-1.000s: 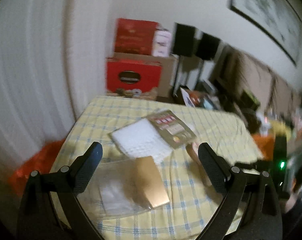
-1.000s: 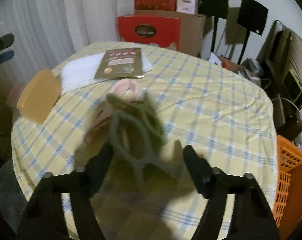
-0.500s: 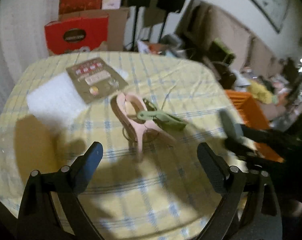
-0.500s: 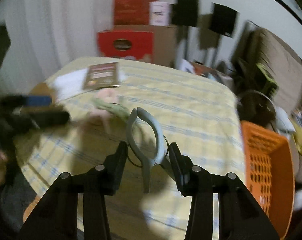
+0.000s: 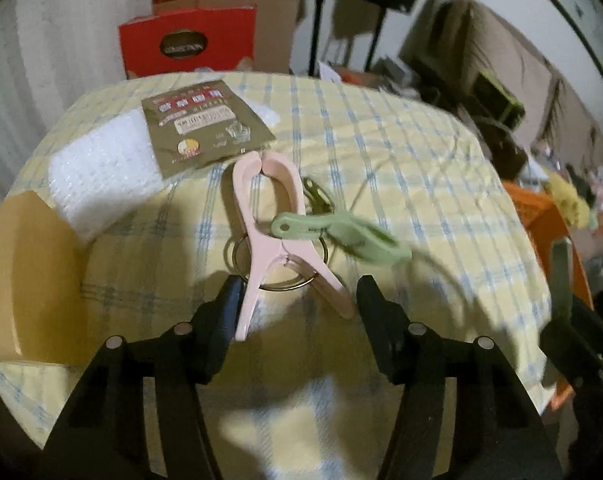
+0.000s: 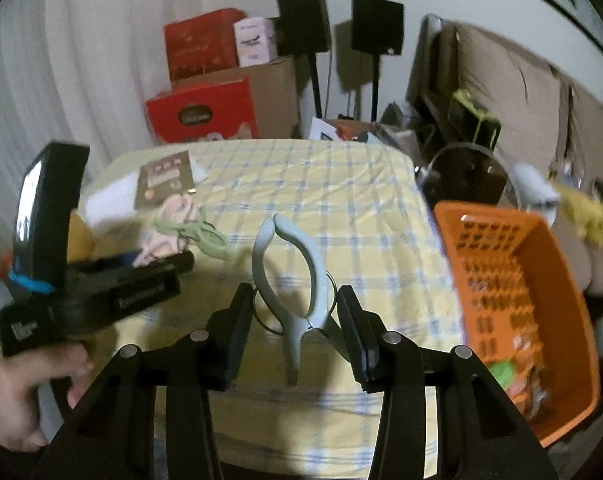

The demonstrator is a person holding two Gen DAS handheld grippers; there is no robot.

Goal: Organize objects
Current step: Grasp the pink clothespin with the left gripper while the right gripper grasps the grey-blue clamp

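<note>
A pink clip (image 5: 261,220) lies on the yellow checked tablecloth (image 5: 401,160), and a green clip (image 5: 341,232) rests across it. My left gripper (image 5: 297,292) straddles the pink clip's two handles. Its jaws are closing, the left pad is beside one handle, and a small gap remains at the right pad. My right gripper (image 6: 293,308) is shut on a grey clip (image 6: 297,264), held above the cloth near the orange basket (image 6: 501,280). The right wrist view also shows the left gripper's body (image 6: 101,284), a hand (image 6: 21,400) holding it, and the pink and green clips (image 6: 189,228) beyond.
A brown packet (image 5: 209,124) lies on white bubble wrap (image 5: 101,168) at the table's far left. An amber plastic lid (image 5: 29,272) sits at the left edge. Red boxes (image 5: 189,44) and speaker stands (image 6: 313,60) stand behind the table. The basket holds several small items.
My left gripper swung from the amber lid to the pink clip, dropped lower and narrowed its jaws. My right gripper closed on the grey clip and lifted it off the pile toward the basket.
</note>
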